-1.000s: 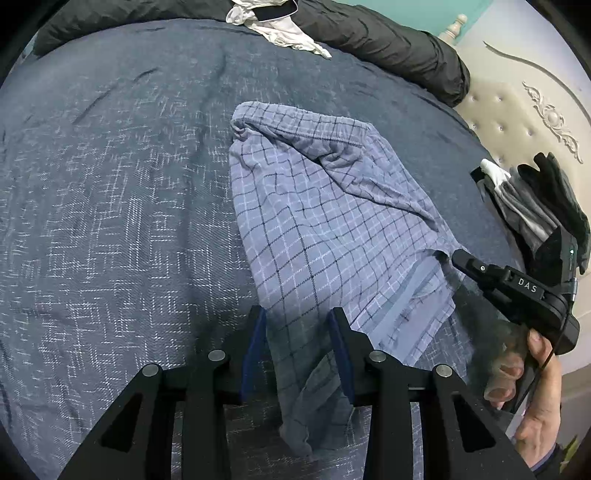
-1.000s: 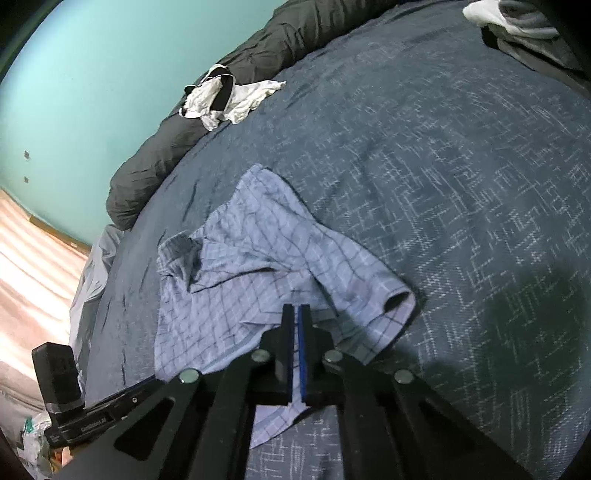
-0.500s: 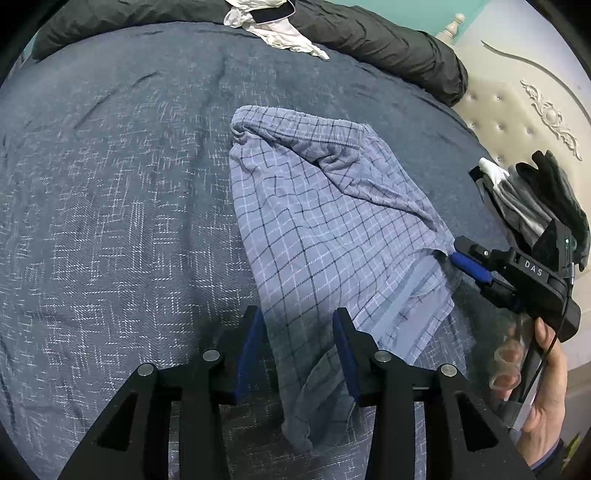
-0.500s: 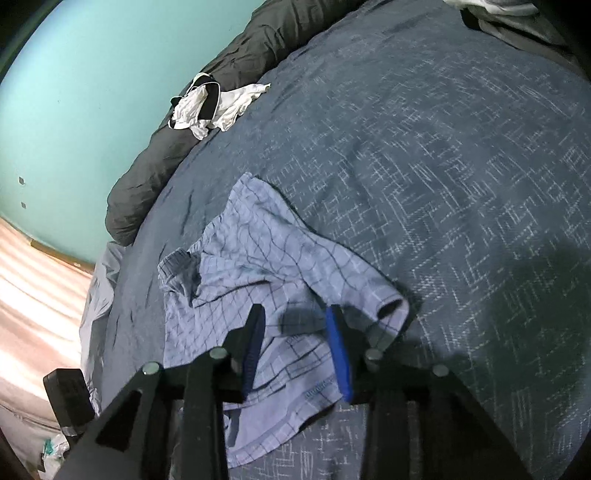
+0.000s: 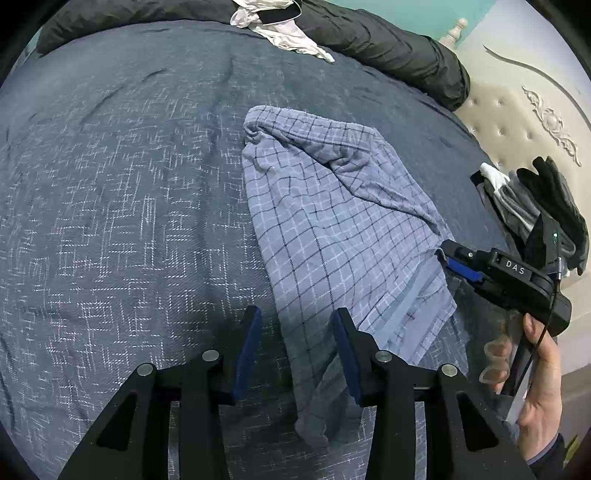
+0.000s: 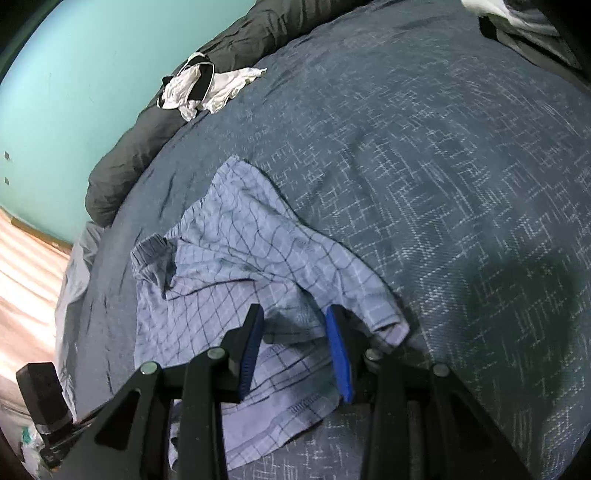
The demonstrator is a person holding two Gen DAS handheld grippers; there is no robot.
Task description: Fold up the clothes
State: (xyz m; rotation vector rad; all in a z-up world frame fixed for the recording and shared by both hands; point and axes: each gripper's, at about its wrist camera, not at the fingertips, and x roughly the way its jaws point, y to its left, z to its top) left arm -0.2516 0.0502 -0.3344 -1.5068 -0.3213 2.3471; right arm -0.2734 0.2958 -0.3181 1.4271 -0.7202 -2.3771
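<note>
Blue checked shorts [image 5: 332, 221] lie crumpled on the dark blue bedspread [image 5: 110, 221], waistband at the far end. My left gripper [image 5: 297, 317] hangs open over their near end; cloth runs under the gap and neither pad presses on it. In the right wrist view the shorts [image 6: 240, 236] lie spread below my right gripper [image 6: 294, 314], which stands open just above the folded hem with nothing pinched. From the left wrist view the right gripper [image 5: 458, 262] sits at the shorts' right edge, held by a hand [image 5: 539, 387].
A white garment with a black band [image 5: 280, 22] lies at the far edge on a rolled dark duvet [image 5: 388, 40]. Dark clothes and gloves [image 5: 546, 199] are piled by the cream padded headboard [image 5: 517, 122]. A teal wall [image 6: 74, 74] lies beyond the bed.
My right gripper, shut on the shorts' hem a second ago, has opened and let the cloth go. The left gripper has stayed where it was.
</note>
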